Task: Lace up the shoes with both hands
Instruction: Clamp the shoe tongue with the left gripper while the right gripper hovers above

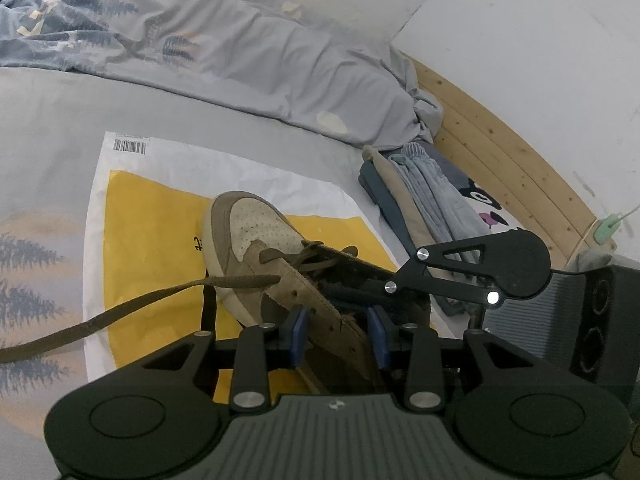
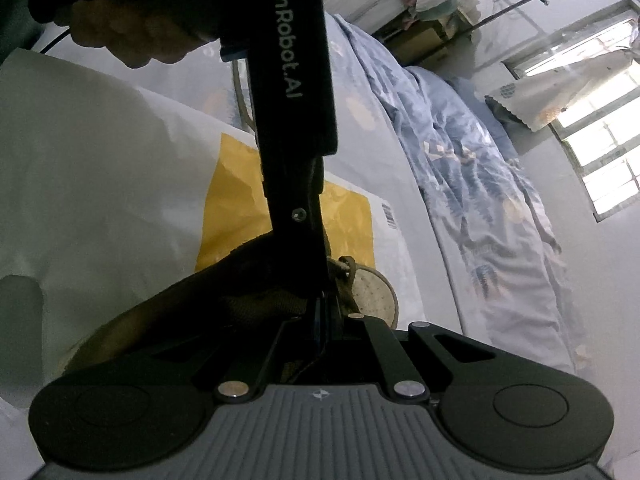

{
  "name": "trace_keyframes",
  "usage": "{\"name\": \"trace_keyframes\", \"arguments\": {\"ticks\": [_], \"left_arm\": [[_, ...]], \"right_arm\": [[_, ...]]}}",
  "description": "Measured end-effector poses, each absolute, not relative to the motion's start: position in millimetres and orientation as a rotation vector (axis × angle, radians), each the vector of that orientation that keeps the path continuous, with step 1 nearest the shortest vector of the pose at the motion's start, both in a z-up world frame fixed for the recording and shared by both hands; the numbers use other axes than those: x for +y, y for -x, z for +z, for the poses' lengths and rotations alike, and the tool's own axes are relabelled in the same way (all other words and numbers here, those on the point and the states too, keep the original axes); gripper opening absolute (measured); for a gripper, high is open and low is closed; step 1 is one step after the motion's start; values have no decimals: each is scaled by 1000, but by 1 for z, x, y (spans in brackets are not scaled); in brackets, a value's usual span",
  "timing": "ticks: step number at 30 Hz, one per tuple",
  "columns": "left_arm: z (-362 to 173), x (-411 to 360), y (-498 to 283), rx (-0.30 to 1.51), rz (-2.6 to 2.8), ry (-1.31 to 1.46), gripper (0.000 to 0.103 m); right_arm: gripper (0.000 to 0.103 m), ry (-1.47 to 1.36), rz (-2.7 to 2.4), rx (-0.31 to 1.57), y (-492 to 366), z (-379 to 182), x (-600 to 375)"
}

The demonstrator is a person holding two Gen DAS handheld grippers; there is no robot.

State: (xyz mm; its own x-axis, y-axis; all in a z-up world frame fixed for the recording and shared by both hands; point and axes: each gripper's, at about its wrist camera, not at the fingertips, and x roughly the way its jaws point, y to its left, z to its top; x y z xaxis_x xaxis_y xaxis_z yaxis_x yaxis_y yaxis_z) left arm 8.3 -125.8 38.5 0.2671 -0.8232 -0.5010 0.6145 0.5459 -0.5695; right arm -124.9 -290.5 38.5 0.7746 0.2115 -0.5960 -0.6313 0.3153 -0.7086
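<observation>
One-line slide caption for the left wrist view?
Left gripper clamps brown suede sneaker on yellow mailer bag; loose lace trails left.

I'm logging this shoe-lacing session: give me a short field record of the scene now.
shoe: brown and cream sneaker, tilted, toe on the mailer
left gripper: jaws clamped on the shoe's eyelet flap
right gripper: jaws shut, beside the shoe's opening
lace: one brown end trails left
underlay: yellow and white mailer bag on the grey bedsheet

The shoe (image 1: 256, 240) is set on a mailing bag (image 1: 160, 184) spread over the bed (image 1: 48, 120). A quilt (image 1: 240, 52) is bunched behind; folded clothes (image 1: 424, 200) are laid to the right.
</observation>
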Motion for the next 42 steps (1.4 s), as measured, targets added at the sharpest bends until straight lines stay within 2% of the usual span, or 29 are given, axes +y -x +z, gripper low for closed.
{"name": "trace_keyframes", "arguments": {"ticks": [29, 42], "left_arm": [[38, -124, -9, 868, -986, 309, 33], [24, -74, -39, 883, -805, 663, 35]], "right_arm": [[0, 1145, 607, 413, 126, 35, -281], [0, 1150, 589, 387, 129, 34, -282]]}}
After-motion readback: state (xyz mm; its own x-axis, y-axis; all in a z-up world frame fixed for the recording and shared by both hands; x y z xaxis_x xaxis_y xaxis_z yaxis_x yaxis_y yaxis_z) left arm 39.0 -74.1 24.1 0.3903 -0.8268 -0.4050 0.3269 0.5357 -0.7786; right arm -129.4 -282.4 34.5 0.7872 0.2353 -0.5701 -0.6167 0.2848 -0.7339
